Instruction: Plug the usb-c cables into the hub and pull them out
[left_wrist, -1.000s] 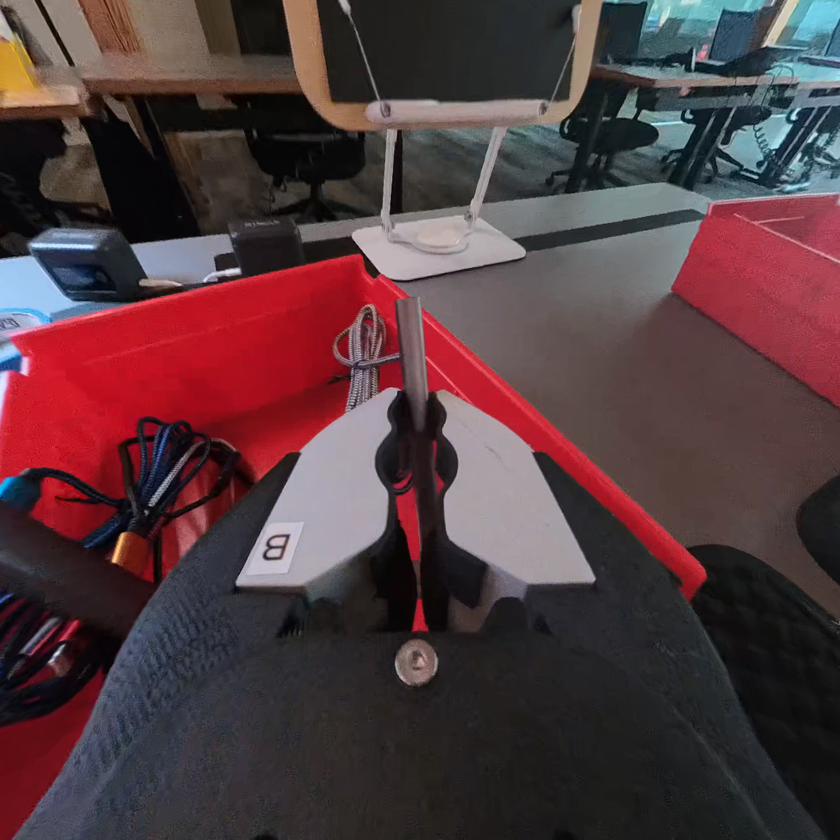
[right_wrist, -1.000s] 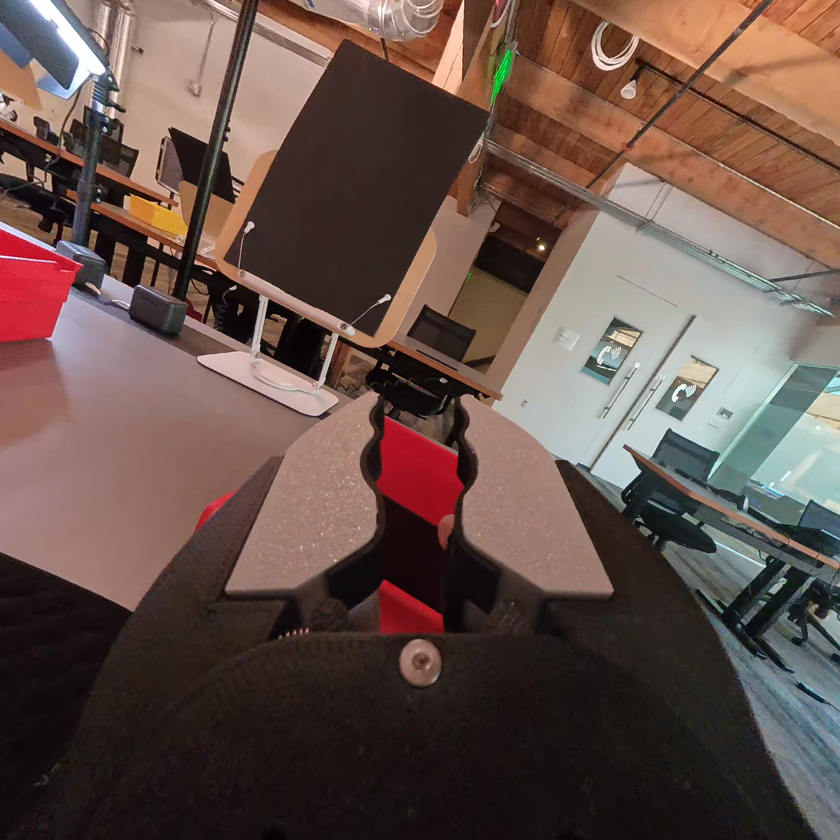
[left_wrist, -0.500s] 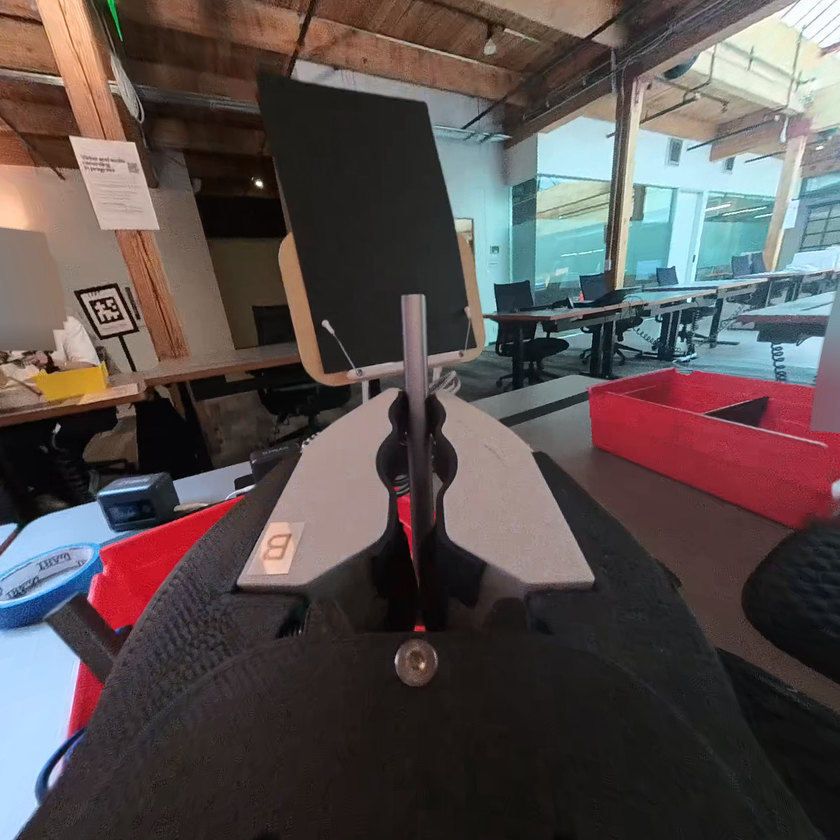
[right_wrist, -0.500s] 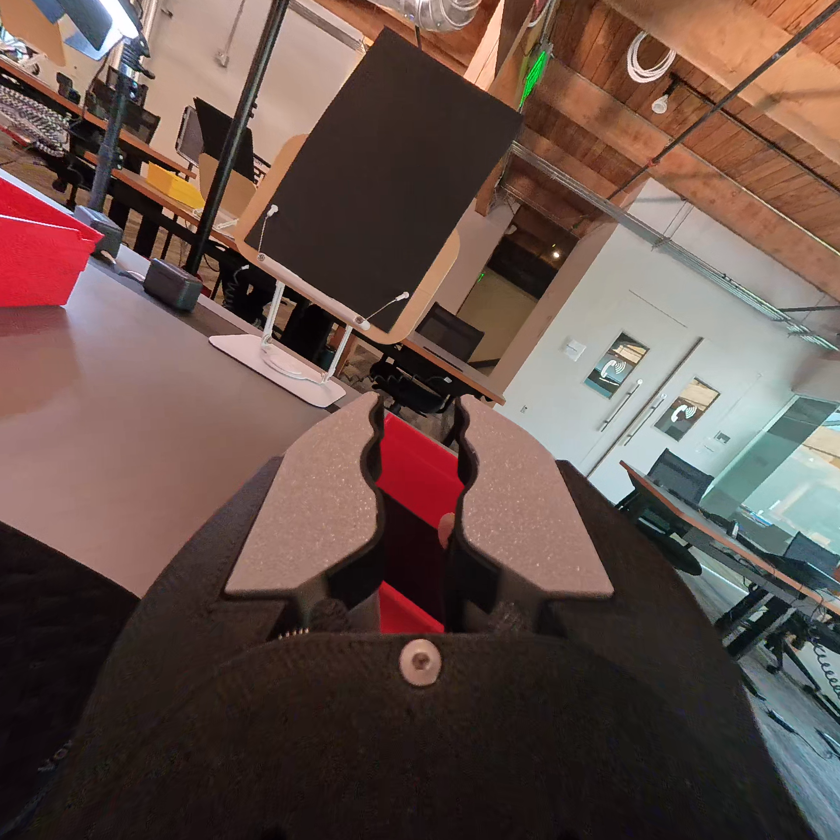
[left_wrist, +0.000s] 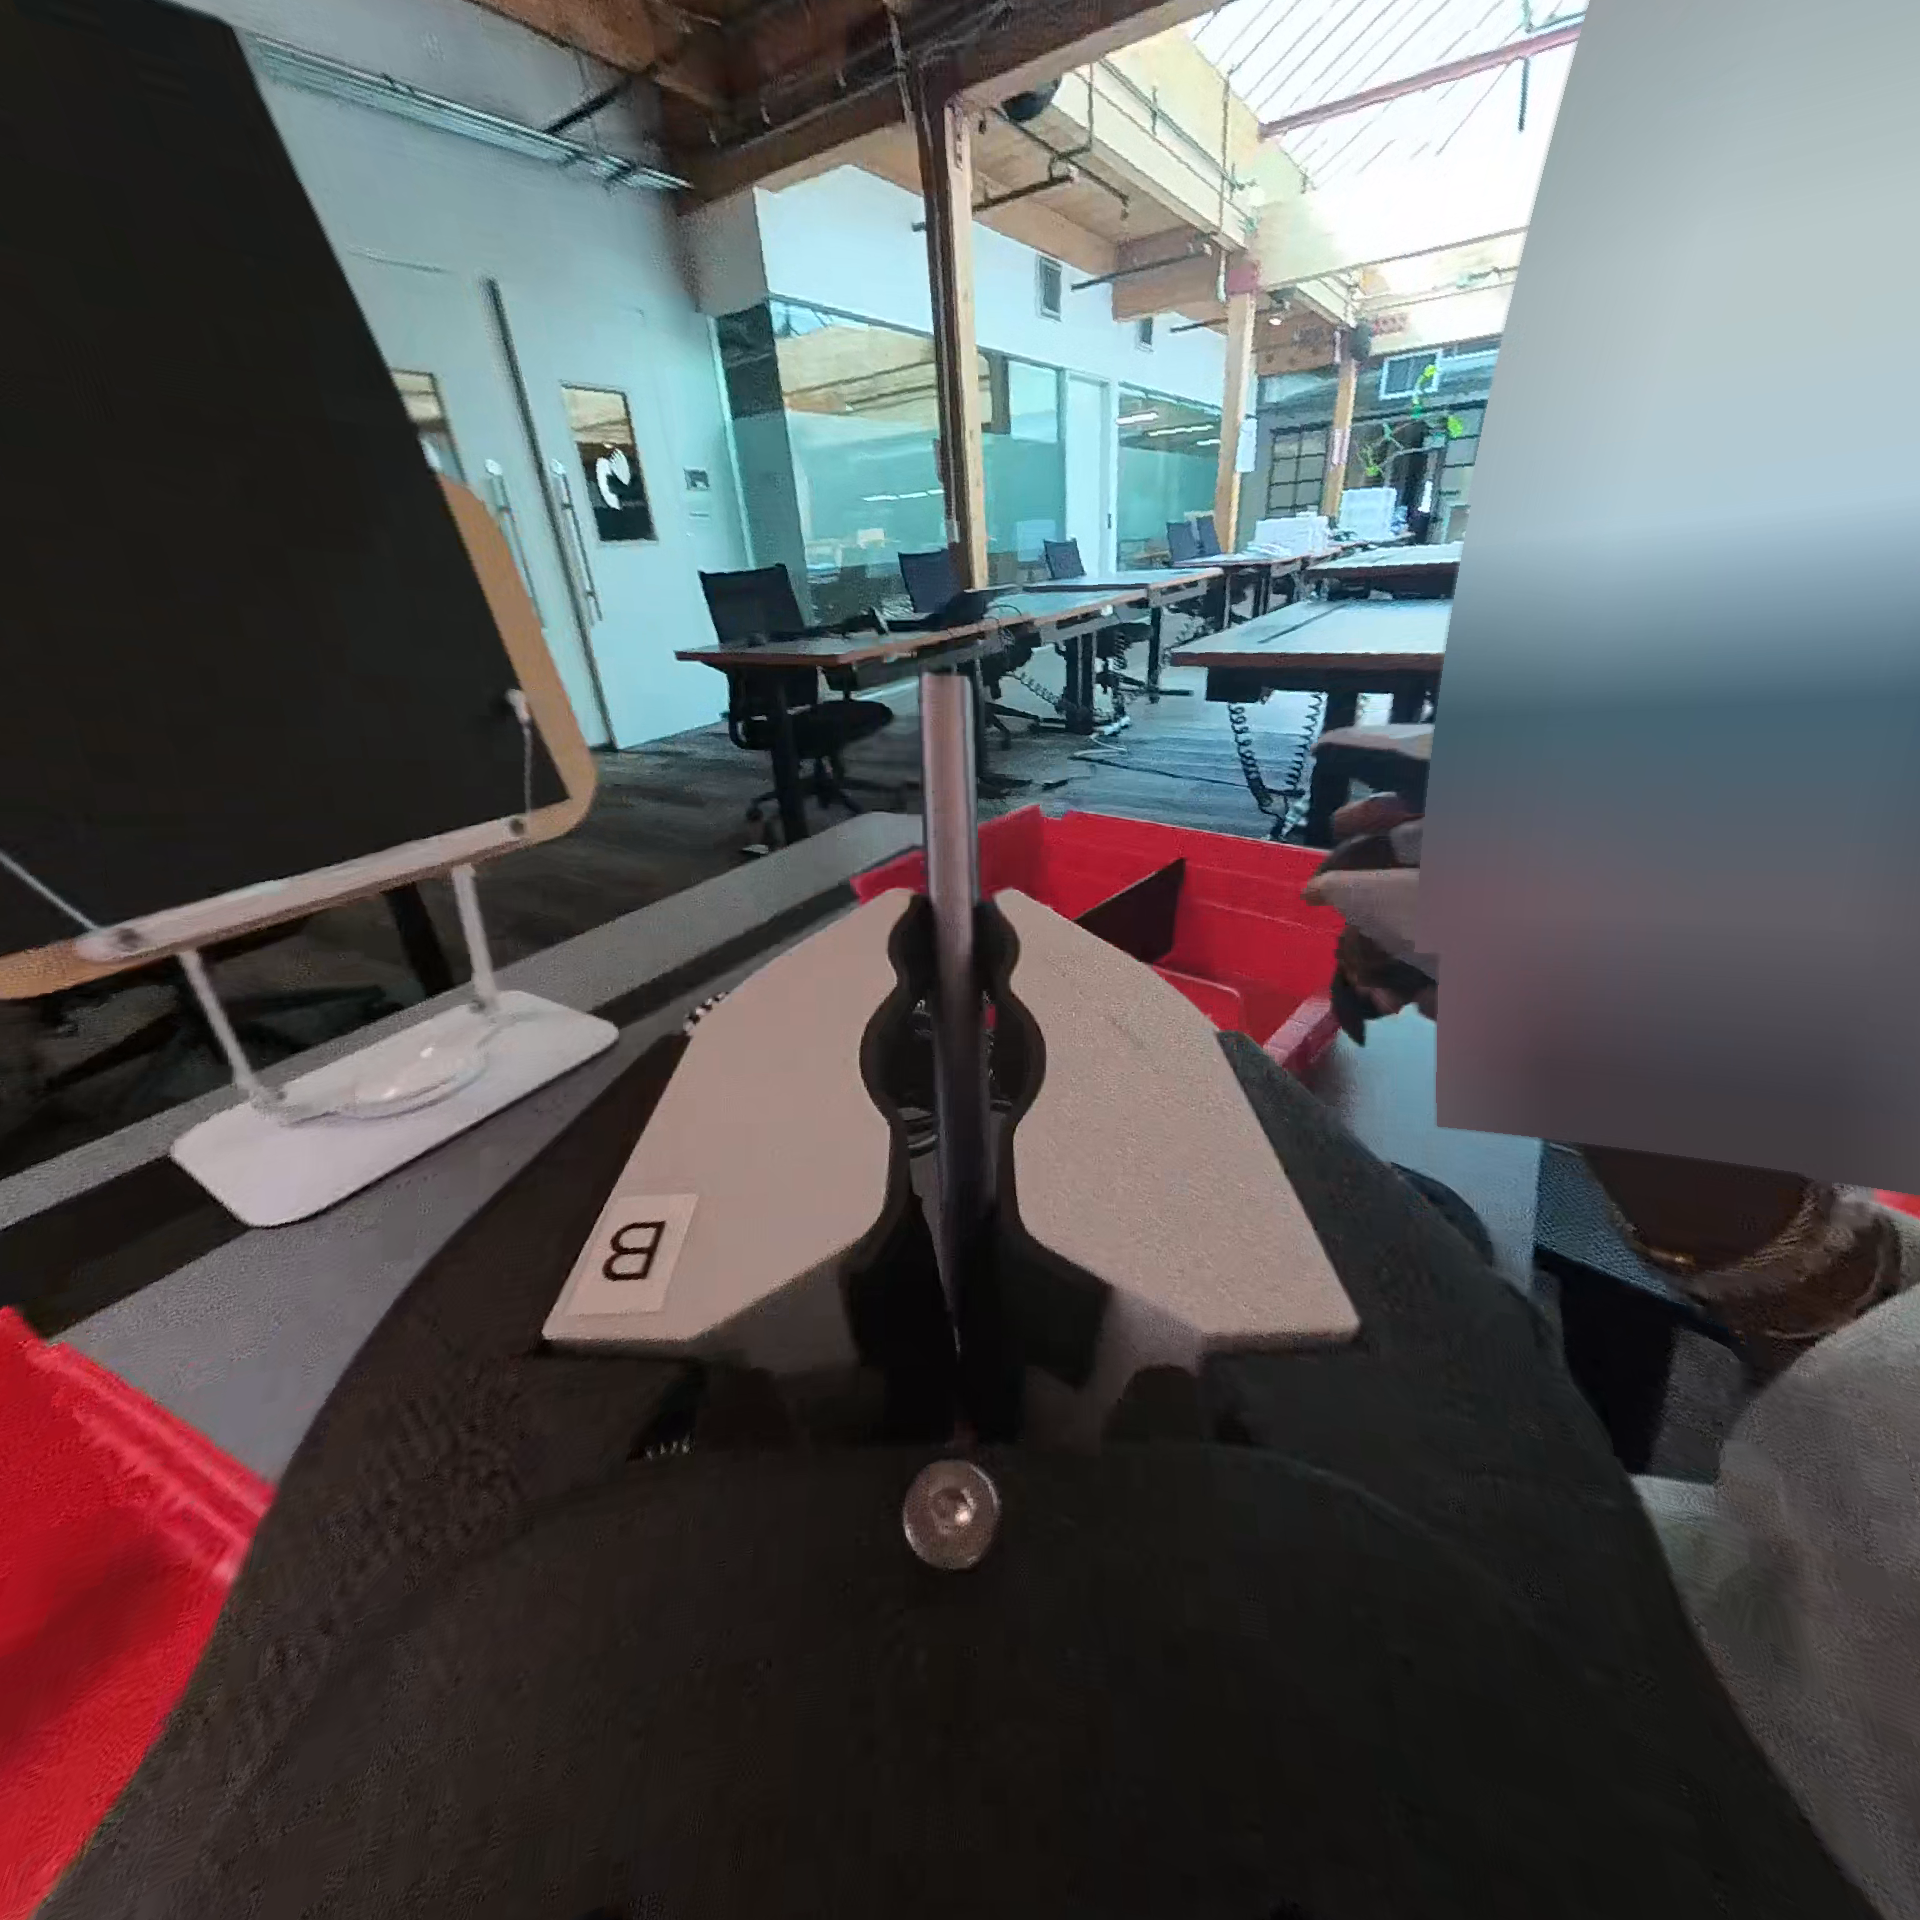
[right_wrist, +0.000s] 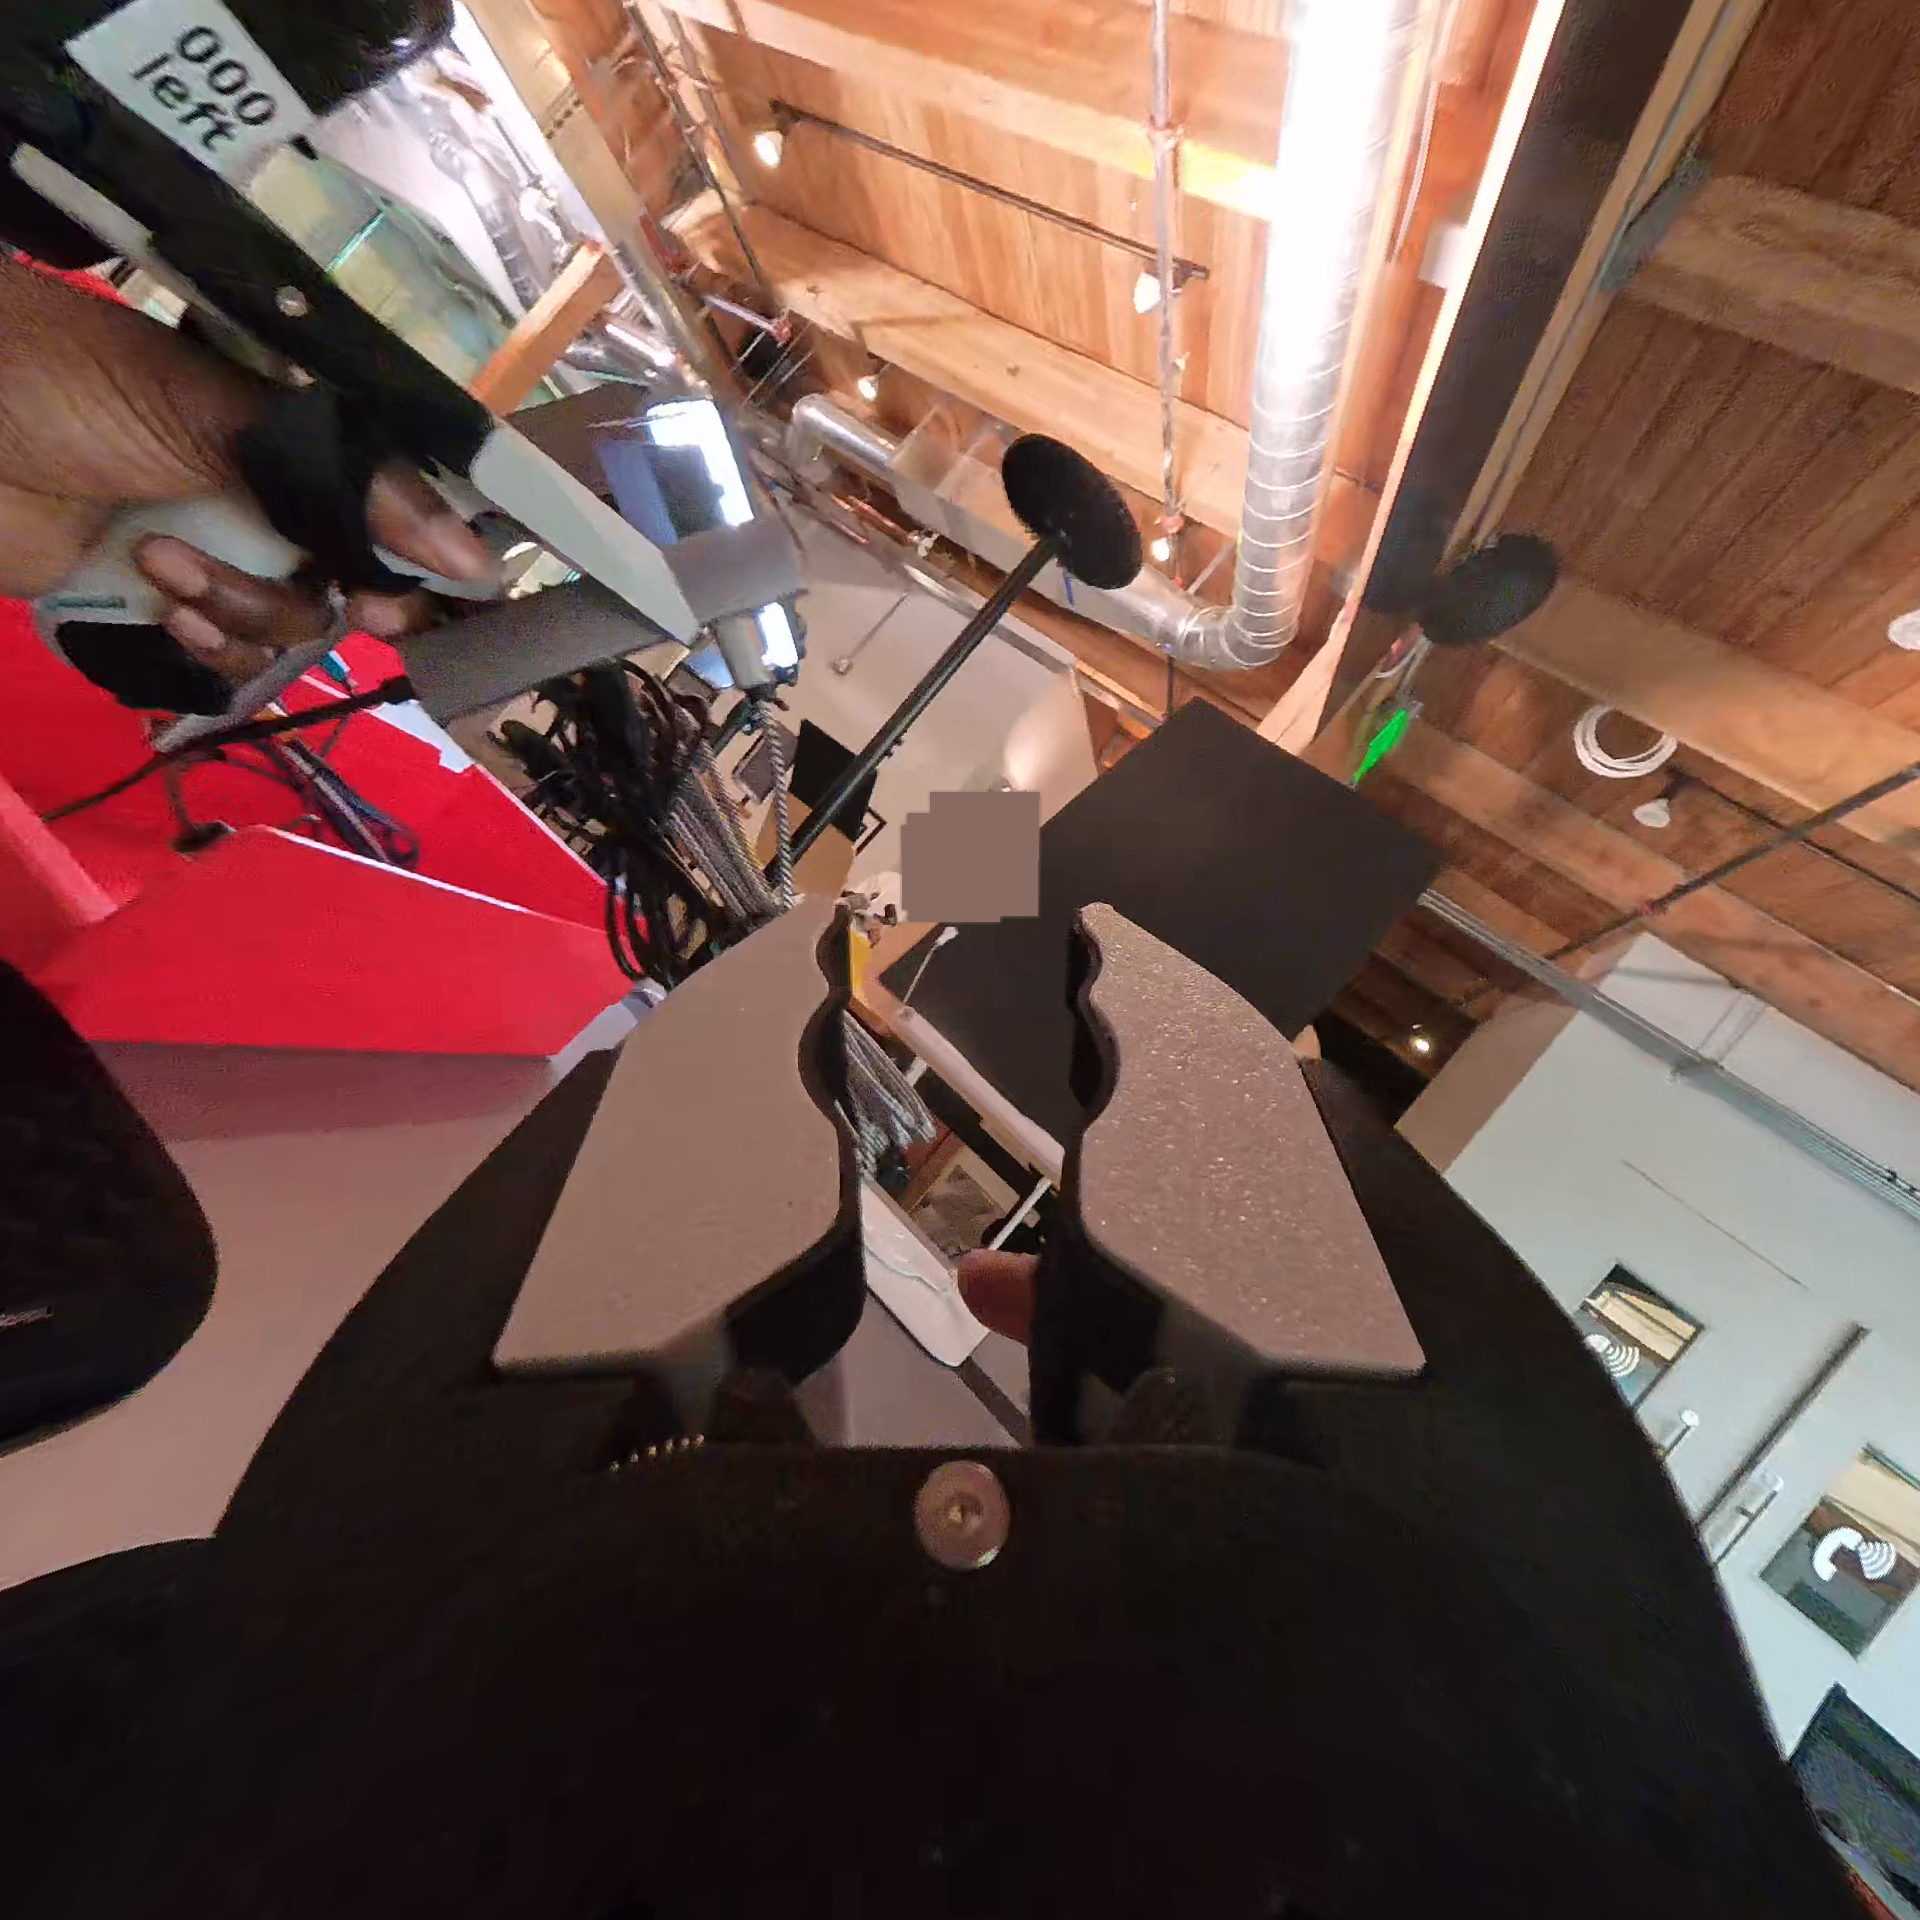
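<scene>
My left gripper (left_wrist: 951, 920) is shut on the hub (left_wrist: 948, 790), a thin grey metal slab seen edge-on that sticks out past the fingertips. In the right wrist view a hand holds this left gripper (right_wrist: 686, 613) at the upper left, with the hub (right_wrist: 582, 634) in it as a flat dark grey slab. A bundle of black and braided cables (right_wrist: 665, 821) shows just below the hub; I cannot tell whether any is plugged in. My right gripper (right_wrist: 966, 925) is open and empty, tilted up toward the ceiling.
A red divided bin (left_wrist: 1226, 883) stands ahead right of the left gripper. A second red bin (right_wrist: 312, 935) holds cables. A black panel on a white stand (left_wrist: 395, 1101) stands at the left. The person's hand (left_wrist: 1371, 904) is at the right. Across from one pair of fingers to the other is roughly 12 centimeters.
The left gripper has lifted the hub out of the cable bin and swung right. The right gripper has tilted up toward the ceiling and its fingers stand wider apart.
</scene>
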